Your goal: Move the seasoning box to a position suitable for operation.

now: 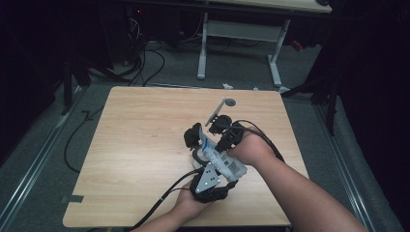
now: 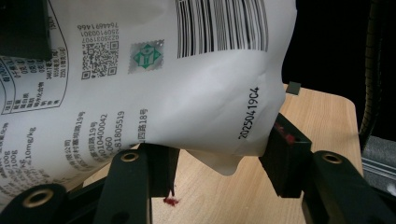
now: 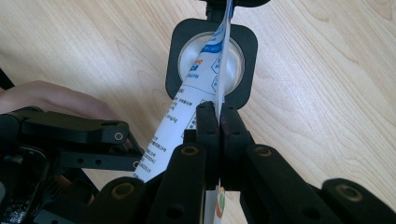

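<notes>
High view shows the wooden tabletop [image 1: 140,140] on a grey floor, with a white-legged desk [image 1: 241,34] standing beyond its far edge. Near the tabletop's middle, toward the person's side, both hands meet around a white printed pouch [image 1: 223,162]. The pouch lies slantwise above the wood, its upper end toward the far left and its barcoded end toward the person.

The left gripper [image 1: 209,181] comes in from the bottom edge, with the grey three-cornered plate on top, and sits at the pouch's near end. In the left gripper view, the pouch [image 2: 154,79] hangs between the two black jaws; the right-hand jaw presses against its edge by the date code, and the left-hand jaw sits under its lower fold, so the jaws are closed onto it, though not flat together.

The right gripper [image 1: 227,137] reaches in from the right, at the pouch's far side. In the right gripper view, its jaws are clenched tight on the thin edge of the pouch [image 3: 196,88], which stands edge-on between them. Beyond the jaws lies a black square-rimmed holder with a white round inside [image 3: 211,65], resting on the wood under the pouch's upper end.

A small red mark [image 2: 171,201] sits on the wood beneath the left gripper.
</notes>
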Tool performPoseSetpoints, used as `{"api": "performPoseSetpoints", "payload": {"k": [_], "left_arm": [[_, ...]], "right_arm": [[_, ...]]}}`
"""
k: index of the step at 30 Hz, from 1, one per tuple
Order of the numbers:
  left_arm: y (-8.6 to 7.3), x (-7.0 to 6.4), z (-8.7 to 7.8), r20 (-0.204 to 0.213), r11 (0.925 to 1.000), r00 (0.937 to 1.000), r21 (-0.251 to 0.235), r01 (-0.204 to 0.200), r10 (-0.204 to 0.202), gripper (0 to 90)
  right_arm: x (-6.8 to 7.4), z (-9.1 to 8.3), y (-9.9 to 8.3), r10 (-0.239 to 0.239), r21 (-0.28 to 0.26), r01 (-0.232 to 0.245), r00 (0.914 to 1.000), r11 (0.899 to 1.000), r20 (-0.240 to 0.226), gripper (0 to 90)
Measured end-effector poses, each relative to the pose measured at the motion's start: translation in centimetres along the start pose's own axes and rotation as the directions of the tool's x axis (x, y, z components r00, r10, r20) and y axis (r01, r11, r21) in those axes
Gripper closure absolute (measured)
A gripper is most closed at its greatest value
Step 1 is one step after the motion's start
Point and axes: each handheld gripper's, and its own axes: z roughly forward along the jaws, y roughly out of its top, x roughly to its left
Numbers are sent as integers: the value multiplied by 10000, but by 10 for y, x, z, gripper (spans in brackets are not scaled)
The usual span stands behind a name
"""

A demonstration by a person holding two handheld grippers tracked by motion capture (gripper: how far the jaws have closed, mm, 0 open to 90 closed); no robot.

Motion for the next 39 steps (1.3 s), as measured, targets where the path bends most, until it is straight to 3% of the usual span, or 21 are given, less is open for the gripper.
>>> {"api": "performPoseSetpoints", "payload": {"k": [39], "left_arm": [[1, 0, 0, 3, 10000, 10000, -93, -10, 10, 518]], "right_arm": [[0, 0, 0, -35, -1, 35, 10000, 10000, -4, 888]]}}
